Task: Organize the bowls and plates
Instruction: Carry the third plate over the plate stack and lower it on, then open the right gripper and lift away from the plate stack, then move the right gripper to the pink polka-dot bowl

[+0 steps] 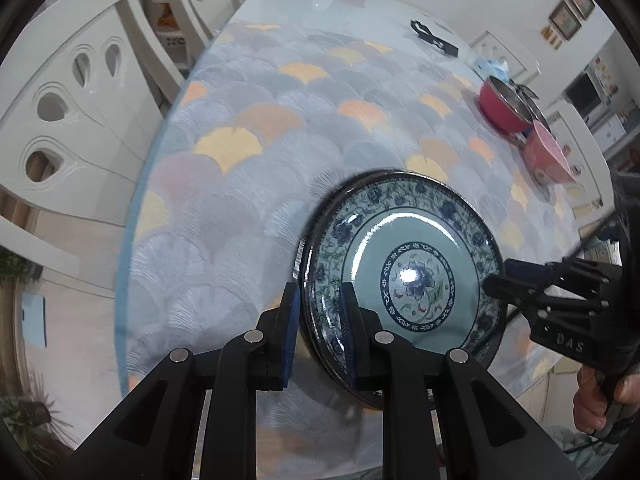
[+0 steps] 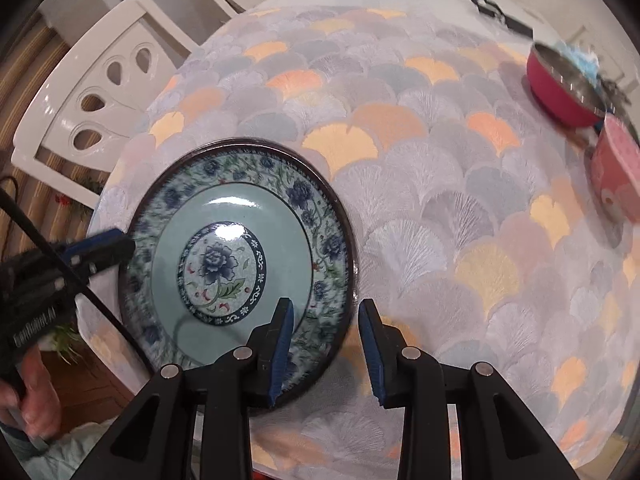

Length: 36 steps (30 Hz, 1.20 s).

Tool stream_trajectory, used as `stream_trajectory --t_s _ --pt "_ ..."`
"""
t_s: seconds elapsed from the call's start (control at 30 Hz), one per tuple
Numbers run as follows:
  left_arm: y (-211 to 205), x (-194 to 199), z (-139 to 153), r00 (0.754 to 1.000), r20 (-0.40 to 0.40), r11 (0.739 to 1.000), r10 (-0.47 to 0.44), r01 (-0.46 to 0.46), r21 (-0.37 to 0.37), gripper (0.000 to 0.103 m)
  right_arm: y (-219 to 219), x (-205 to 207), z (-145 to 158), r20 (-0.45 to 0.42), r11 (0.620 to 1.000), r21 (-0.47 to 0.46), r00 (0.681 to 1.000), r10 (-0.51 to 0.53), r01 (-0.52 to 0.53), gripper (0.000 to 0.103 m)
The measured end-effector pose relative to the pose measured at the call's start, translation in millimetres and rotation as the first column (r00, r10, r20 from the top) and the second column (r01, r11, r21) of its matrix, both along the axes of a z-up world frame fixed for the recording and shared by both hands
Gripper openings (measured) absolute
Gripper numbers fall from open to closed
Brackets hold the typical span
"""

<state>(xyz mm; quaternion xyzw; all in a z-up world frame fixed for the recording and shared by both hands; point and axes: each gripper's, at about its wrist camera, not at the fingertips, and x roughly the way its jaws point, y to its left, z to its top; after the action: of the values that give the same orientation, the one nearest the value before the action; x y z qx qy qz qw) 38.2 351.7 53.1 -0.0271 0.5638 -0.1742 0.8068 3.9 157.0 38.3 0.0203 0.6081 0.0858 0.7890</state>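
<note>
A blue-and-white flowered plate (image 1: 416,280) (image 2: 232,264) with a dark rim is at the near end of the table, with a shadow under its near side. My left gripper (image 1: 319,320) is shut on the plate's left rim, one finger outside and one inside the dish. In the right wrist view it reaches in from the left (image 2: 120,244). My right gripper (image 2: 325,308) straddles the opposite rim, its pads against the rim's inner and outer sides. The left wrist view shows it at the plate's right edge (image 1: 496,278).
A red bowl (image 1: 502,110) (image 2: 560,92) and a pink bowl (image 1: 546,152) (image 2: 616,168) stand at the table's right side. A black object (image 1: 434,38) lies farther back. White chairs (image 1: 76,120) (image 2: 96,116) line the left edge. A hand (image 1: 596,396) holds the right gripper.
</note>
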Motion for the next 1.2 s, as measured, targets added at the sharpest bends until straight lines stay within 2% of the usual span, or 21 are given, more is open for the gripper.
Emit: stream_trajectory --t_s 0.37,0.47,0.6,0.7,0.8,0.9,1.03,1.17,1.2 --pt "8.2 1.6 2.5 0.999 0.004 0.999 0.046 -0.046 -0.012 0.017 2.5 -6.8 -2.9 -0.037 0.997 0.081 0.999 -0.007 0.010 0.032" --pt "8.0 4.7 9.2 0.998 0.023 0.999 0.051 -0.051 -0.015 0.017 7.6 -8.4 2.3 -0.022 0.998 0.065 1.000 -0.002 0.004 0.032" --pt "4.2 11.2 23.9 0.997 0.057 0.998 0.052 -0.050 -0.034 0.017 -1.6 -13.6 20.3 0.039 1.000 0.001 0.999 -0.018 0.017 0.032" --pt "-7.6 17.7 44.4 0.991 0.131 0.999 0.035 -0.033 -0.015 0.017 -21.8 -11.6 27.4 0.055 0.998 -0.004 0.996 -0.064 0.064 0.033" --pt "-27.8 22.3 67.7 0.978 0.208 1.000 0.016 -0.017 0.004 0.018 -47.0 -5.0 30.1 0.046 0.991 0.048 0.991 -0.126 0.123 0.034" --pt "-55.5 26.1 84.8 0.968 0.250 1.000 -0.004 0.005 -0.005 0.026 -73.8 -0.2 35.3 0.050 0.982 0.093 0.984 -0.171 0.166 0.034" --pt "-99.9 32.4 94.6 0.970 0.242 0.999 -0.030 0.038 -0.030 0.026 -111.1 -1.2 47.3 0.081 0.977 0.106 0.978 -0.192 0.183 0.037" --pt "-160.6 38.9 102.7 0.973 0.221 0.995 -0.066 0.081 -0.059 0.029 -160.0 -9.6 65.2 0.142 0.973 0.107 0.966 -0.217 0.203 0.053" --pt "-175.8 39.9 104.6 0.974 0.214 0.994 -0.076 0.092 -0.065 0.030 -176.3 -11.8 70.5 0.164 0.971 0.102 0.959 -0.233 0.218 0.055"
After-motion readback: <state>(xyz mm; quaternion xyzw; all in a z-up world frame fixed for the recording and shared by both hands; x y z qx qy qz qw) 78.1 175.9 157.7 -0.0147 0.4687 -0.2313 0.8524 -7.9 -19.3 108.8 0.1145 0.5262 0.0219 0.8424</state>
